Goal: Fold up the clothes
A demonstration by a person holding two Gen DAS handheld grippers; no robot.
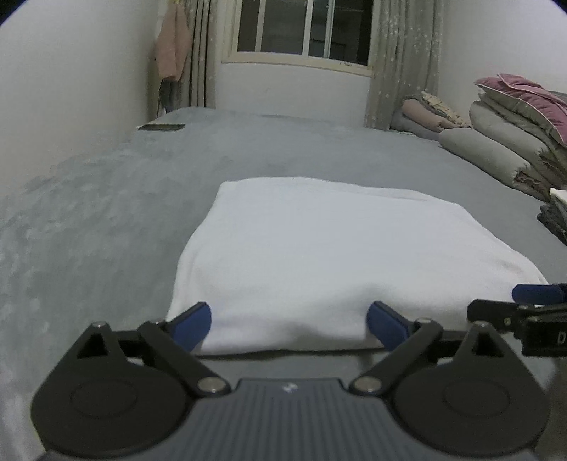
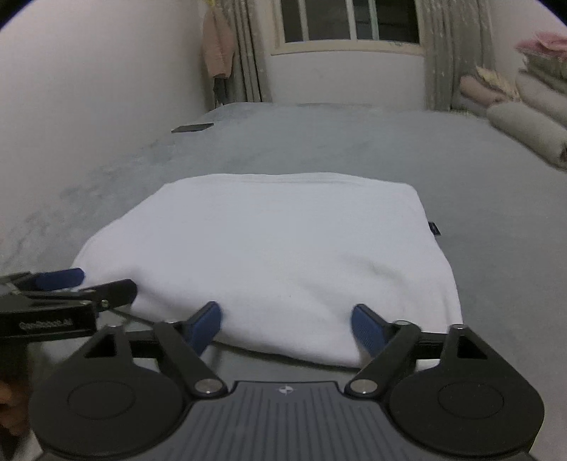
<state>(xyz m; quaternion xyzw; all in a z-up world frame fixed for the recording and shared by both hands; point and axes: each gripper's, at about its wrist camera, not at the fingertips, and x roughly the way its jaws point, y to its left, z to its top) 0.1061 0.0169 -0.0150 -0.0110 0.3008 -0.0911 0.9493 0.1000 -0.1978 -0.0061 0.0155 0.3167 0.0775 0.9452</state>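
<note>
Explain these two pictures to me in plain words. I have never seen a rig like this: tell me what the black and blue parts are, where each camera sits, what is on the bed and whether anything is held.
There is no robot here. A person holds a two-finger gripper in each hand, and a wide-angle camera on each looks forward along its fingers. One picture comes from the left gripper, the other from the right gripper. The blue tips are the finger pads. Both grippers are open and hold nothing. Their pads sit at the near edge of a folded white garment, which lies flat on a grey bed. Each camera also sees the other gripper at its side. Stacked bedding sits to the right, and a window is behind.
</note>
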